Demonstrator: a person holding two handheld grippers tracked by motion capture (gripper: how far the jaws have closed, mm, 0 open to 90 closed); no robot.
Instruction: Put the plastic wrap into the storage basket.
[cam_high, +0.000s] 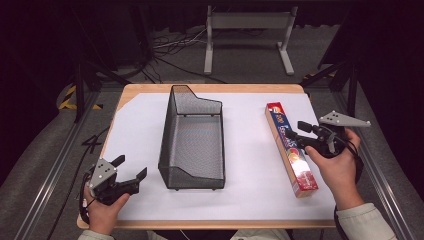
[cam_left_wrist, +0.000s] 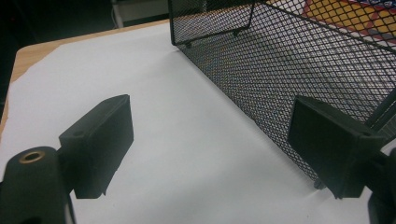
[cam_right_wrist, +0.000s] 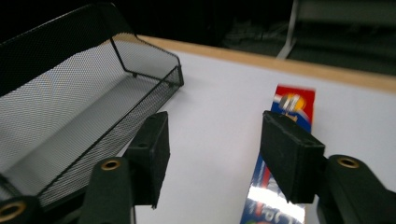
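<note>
A long, narrow box of kitchen wrap (cam_high: 291, 152) with red and blue print lies flat on the white sheet at the right, running from near to far. My right gripper (cam_high: 296, 130) hovers just above its middle with the jaws open. In the right gripper view, nothing sits between the jaws of the right gripper (cam_right_wrist: 215, 126), and the box (cam_right_wrist: 292, 105) lies below the right-hand jaw. A black wire-mesh basket (cam_high: 192, 140) stands empty in the middle. My left gripper (cam_high: 131, 167) rests open at the near left, beside the basket's near left corner (cam_left_wrist: 289, 60).
The white sheet (cam_high: 135, 125) covers most of the wooden table (cam_high: 150, 88). In the left gripper view, the left gripper (cam_left_wrist: 210, 116) points along the basket's left wall over bare sheet. A white metal stand (cam_high: 247, 22) is on the floor beyond the table.
</note>
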